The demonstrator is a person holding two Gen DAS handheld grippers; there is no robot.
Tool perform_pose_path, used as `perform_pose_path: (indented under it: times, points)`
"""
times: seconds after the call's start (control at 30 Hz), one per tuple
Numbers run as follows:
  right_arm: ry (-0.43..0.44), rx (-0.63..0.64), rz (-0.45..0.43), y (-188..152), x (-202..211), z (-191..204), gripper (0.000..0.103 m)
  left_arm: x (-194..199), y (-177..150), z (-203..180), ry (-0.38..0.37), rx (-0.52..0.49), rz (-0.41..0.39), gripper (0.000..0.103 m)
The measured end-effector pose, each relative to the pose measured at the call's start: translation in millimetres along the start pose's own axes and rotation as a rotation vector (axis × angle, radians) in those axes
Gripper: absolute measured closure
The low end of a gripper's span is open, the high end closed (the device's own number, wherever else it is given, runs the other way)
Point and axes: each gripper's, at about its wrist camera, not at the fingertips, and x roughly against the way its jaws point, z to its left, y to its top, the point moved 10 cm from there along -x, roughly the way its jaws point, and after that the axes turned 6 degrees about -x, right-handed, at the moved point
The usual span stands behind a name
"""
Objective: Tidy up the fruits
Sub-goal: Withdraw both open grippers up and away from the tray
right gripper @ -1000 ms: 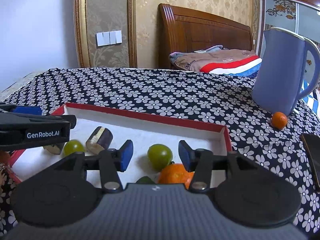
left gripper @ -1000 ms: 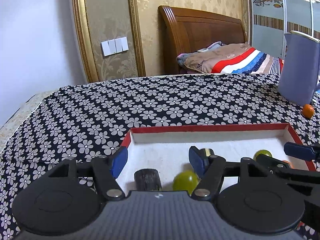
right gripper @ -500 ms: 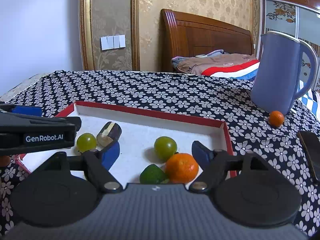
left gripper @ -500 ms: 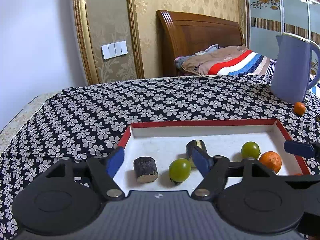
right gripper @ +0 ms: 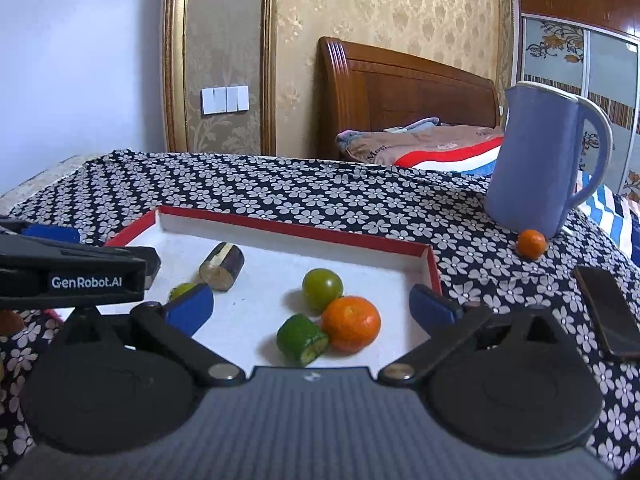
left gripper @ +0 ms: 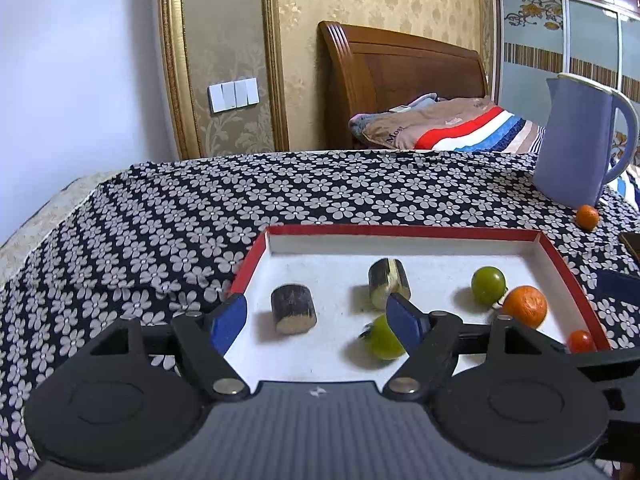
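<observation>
A red-rimmed white tray [left gripper: 404, 233] [right gripper: 296, 226] lies on the flowered cloth. In it are two dark cane pieces [left gripper: 294, 309] [left gripper: 389, 283], two green fruits [left gripper: 488, 285] [left gripper: 382, 340], an orange [left gripper: 525, 306] [right gripper: 351, 323] and a cut green piece [right gripper: 302, 338]. My left gripper [left gripper: 316, 320] stands open at the tray's near left, with nothing pressed between its pads. My right gripper [right gripper: 311, 308] is open at the near right and its jaws are still opening. The orange and a green fruit [right gripper: 322, 284] lie loose beyond its fingers.
A blue jug [right gripper: 544, 168] [left gripper: 580, 152] stands at the back right with a small orange [right gripper: 531, 243] [left gripper: 587, 216] at its foot. A dark phone [right gripper: 608, 312] lies right of the tray. A small red-orange fruit [left gripper: 581, 341] sits at the tray's near right corner. A bed lies beyond the table.
Both grippers have drawn back from the tray, so more of it shows. The right jaws have spread much wider and the left ones a little. The fruits stay in the tray.
</observation>
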Motion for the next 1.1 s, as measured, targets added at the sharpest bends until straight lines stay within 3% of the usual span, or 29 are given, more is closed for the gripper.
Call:
perform_pose_path:
  times: [0.37, 0.57, 0.73, 1.1]
  points:
    - [-0.01, -0.063, -0.01, -28.2, 26.5, -6.9, 0.0, 18.1, -23.7, 7.5, -0.027, 0.041, 0.0, 0.026]
    - [-0.012, -0.119, 0.014, -49.4, 33.2, -17.3, 0.0, 22.4, -39.5, 8.3, -0.007, 0.033, 0.007, 0.024]
    - [-0.046, -0.087, 0.011, -61.1, 42.3, -21.4, 0.0, 28.0, -55.0, 11.6, 0.005, 0.052, 0.006, 0.024]
    - [-0.031, -0.063, 0.027, -80.2, 52.9, -17.1, 0.0, 30.0, -85.2, 10.3, 0.02, 0.044, 0.026, 0.023]
